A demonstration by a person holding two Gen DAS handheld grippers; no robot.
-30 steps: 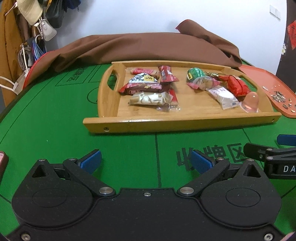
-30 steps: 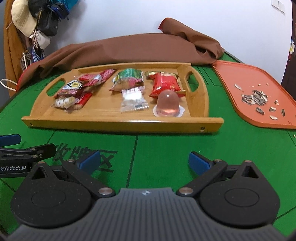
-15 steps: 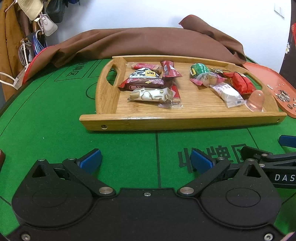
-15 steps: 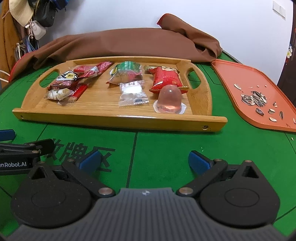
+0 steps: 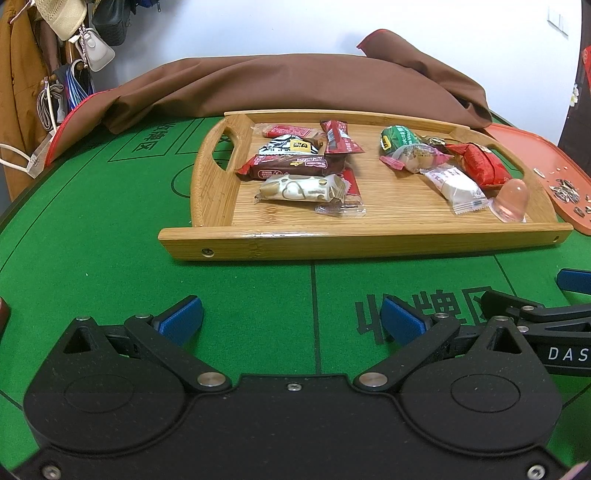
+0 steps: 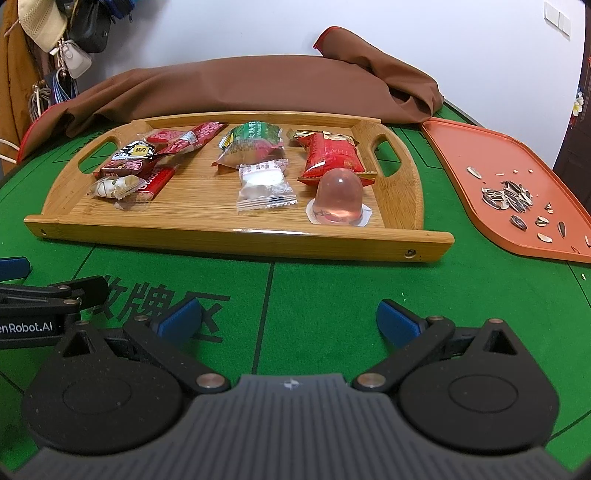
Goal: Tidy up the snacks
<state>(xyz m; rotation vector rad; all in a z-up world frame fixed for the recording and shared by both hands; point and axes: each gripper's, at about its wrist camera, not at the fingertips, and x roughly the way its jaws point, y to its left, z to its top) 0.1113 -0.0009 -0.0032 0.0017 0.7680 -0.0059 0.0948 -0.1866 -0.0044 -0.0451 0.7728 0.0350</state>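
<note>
A bamboo tray [image 5: 280, 242] [image 6: 207, 236] lies on the green felt table and holds several wrapped snacks. On its left lie a brown bar [image 5: 295, 166] and a white-gold packet [image 5: 301, 189] [image 6: 114, 186]. On its right are a green packet [image 6: 255, 138], a white candy pack [image 6: 264, 186] [image 5: 454, 188], a red packet [image 6: 330, 157] [image 5: 480, 164] and a pink jelly cup [image 6: 340, 199] [image 5: 511, 201]. My left gripper [image 5: 291, 319] hovers open over the felt in front of the tray. Beside it my right gripper [image 6: 288, 319] is open too. Both are empty.
An orange tray [image 6: 480, 155] with sunflower seed shells [image 6: 508, 195] sits right of the bamboo tray. A brown cloth [image 5: 295, 85] is heaped behind it. Bags and a hat [image 5: 59, 14] hang at the far left. Green felt stretches between the grippers and the tray.
Both cameras have risen and drawn slightly closer, so the tray sits a little lower in view. The snacks have not moved and both grippers stay open.
</note>
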